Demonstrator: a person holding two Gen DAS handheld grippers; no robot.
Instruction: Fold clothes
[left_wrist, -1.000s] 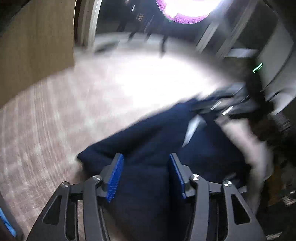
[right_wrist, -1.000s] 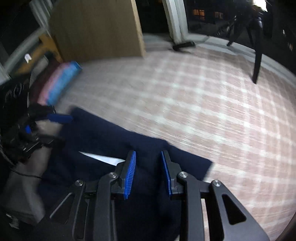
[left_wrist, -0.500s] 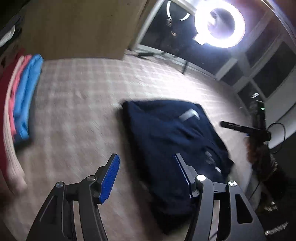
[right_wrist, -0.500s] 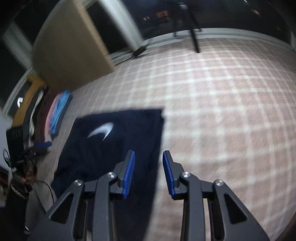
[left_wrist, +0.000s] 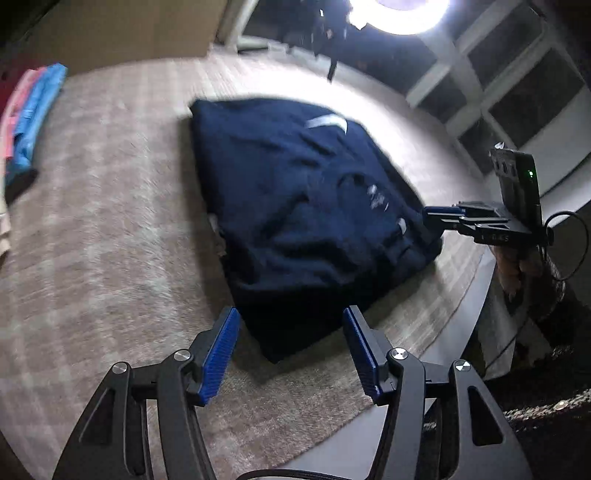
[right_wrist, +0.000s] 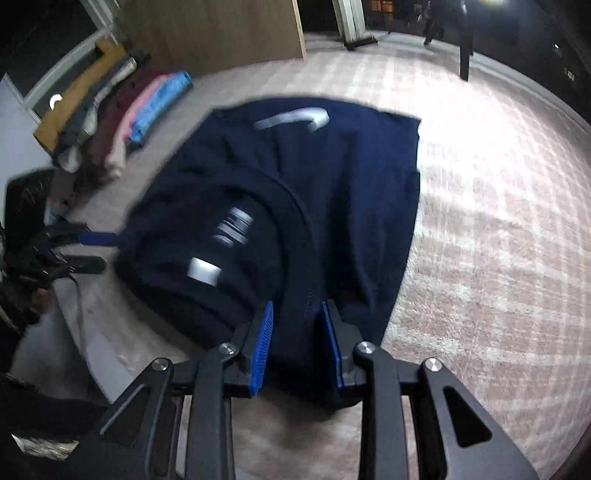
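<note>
Both jaws released navy shirt (left_wrist: 303, 206), now open.

A pale checked cloth (right_wrist: 480, 206) covers the surface, pinkish-beige with faint lighter lines. Behind it stands a light wooden panel (right_wrist: 221, 33). A bright ring light (left_wrist: 399, 14) glares at the top of the left view, washing out the cloth below it. To the right, dark window panes (left_wrist: 517, 92) sit in white frames. Beyond the far edge, the room is dark.
</note>
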